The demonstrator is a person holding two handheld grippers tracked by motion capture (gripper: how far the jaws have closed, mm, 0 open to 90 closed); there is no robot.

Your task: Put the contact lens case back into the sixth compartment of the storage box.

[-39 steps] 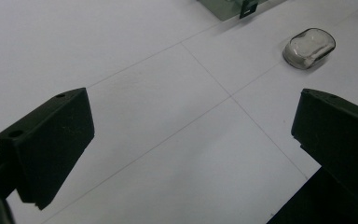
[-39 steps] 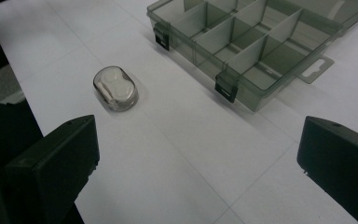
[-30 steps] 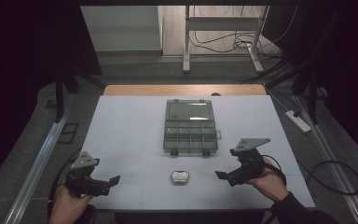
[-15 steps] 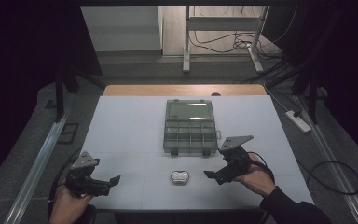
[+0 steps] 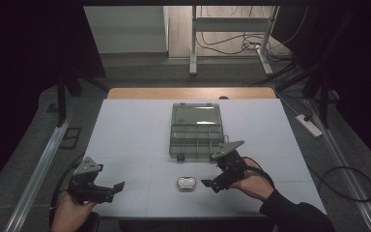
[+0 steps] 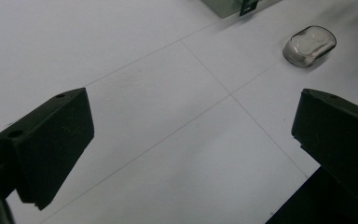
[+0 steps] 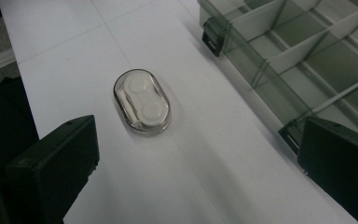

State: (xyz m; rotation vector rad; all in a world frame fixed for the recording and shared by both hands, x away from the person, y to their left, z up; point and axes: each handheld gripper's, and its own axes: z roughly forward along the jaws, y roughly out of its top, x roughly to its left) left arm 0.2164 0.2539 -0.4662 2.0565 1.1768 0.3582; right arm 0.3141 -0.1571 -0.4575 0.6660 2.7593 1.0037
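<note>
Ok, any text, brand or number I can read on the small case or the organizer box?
None can be read. The small oval case shows two plain white round caps, no print. The organizer box has bare clear dividers and no label. The right tool bears no marking either.

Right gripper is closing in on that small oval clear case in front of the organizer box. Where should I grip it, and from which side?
Grip the small oval case across its short width, on the two long flat sides, coming down from above. It lies flat on the table, apart from the organizer box, so both sides are free. The right gripper, jaws open, would likely slip off the rounded ends.
</note>
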